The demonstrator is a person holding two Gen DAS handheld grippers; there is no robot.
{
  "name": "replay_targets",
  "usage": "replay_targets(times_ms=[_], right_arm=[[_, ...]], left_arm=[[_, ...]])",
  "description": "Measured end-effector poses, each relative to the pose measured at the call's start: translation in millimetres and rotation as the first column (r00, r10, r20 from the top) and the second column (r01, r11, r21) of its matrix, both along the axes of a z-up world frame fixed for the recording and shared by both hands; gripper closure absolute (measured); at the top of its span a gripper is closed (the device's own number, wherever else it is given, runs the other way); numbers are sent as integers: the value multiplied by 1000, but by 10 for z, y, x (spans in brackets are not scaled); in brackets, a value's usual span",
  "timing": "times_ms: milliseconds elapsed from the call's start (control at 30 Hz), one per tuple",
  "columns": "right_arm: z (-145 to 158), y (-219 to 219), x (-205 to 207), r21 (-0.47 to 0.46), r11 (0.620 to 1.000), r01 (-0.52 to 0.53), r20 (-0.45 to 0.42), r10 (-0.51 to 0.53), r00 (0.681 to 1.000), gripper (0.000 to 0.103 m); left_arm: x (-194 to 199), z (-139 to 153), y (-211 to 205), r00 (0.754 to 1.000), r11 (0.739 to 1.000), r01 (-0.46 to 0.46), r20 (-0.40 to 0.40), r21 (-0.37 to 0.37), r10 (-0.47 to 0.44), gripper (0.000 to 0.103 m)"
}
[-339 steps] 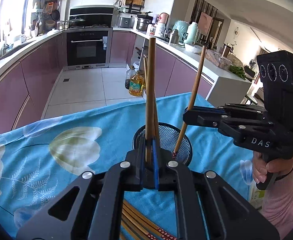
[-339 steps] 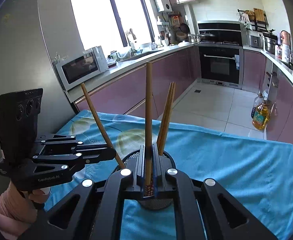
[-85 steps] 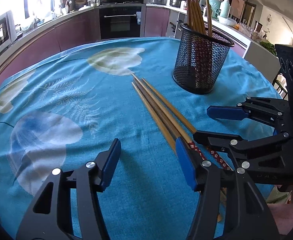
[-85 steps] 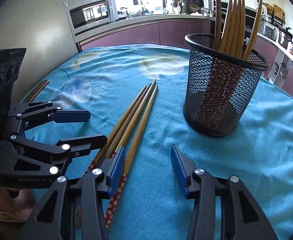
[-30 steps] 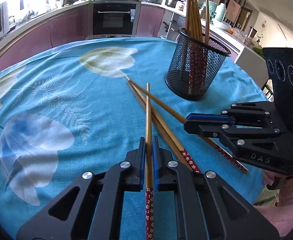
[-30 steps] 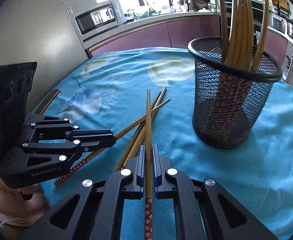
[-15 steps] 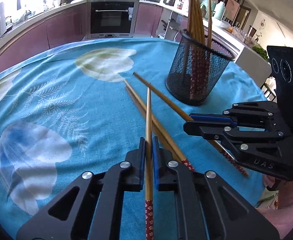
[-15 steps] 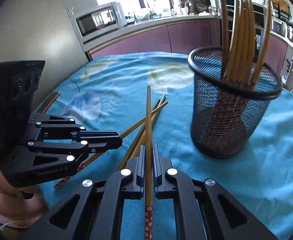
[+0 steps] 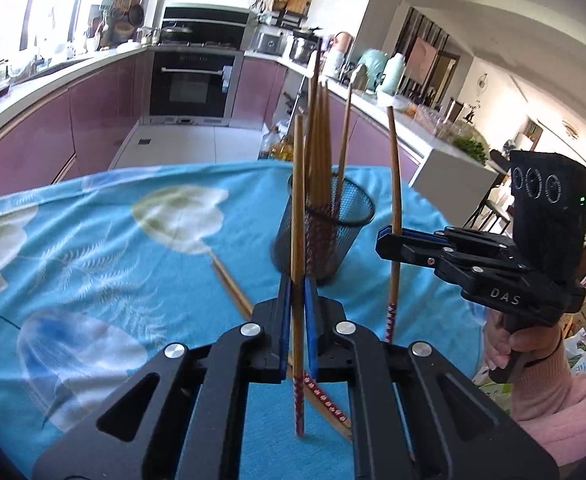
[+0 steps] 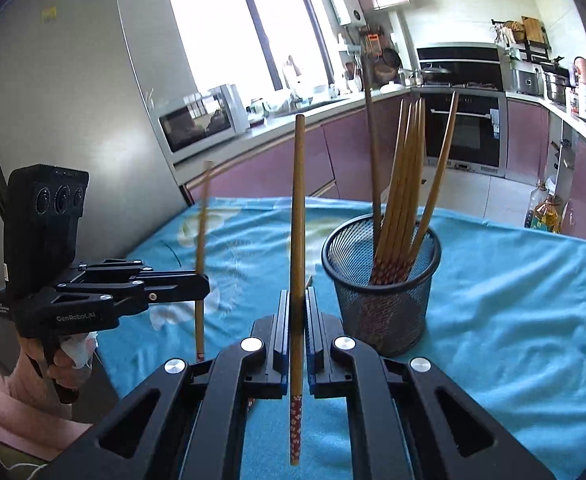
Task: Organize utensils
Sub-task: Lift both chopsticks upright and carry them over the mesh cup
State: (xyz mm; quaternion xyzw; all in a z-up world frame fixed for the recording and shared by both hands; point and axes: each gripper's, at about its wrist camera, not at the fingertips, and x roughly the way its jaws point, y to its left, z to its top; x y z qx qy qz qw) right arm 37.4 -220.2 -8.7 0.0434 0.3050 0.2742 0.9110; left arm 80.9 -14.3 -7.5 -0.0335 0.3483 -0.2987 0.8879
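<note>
My left gripper is shut on a wooden chopstick that stands nearly upright, its red patterned end hanging below the jaws. My right gripper is shut on a second upright chopstick. Each gripper also shows in the other's view, the right gripper to the right of the black mesh cup and the left gripper to the cup's left. The mesh cup holds several chopsticks. Two more chopsticks lie on the blue tablecloth under my left gripper.
A person's hand in a pink sleeve holds the right gripper's handle. Beyond the table are purple kitchen cabinets, an oven, a microwave on the counter and an oil bottle on the floor.
Both grippers have risen off the cloth, each with its chopstick, and have tipped up, so the sticks now stand nearly upright beside the cup. Two chopsticks stayed on the cloth.
</note>
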Motion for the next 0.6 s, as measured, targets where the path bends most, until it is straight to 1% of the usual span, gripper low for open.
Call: replay_targets(times_ms=[133, 267, 600], right_arm=[[142, -101, 8, 24, 1000, 18, 39, -19, 999, 97], [255, -187, 63, 44, 998, 38, 69, -40, 997, 97], [565, -340, 263, 86, 993, 86, 149, -98, 984, 97]], left_arm=[[-48, 222, 10, 999, 999, 15, 44, -33, -13, 96], [-23, 410, 4, 997, 998, 12, 80, -54, -8, 96], [230, 898, -131, 985, 994, 7, 172, -107, 11, 96]])
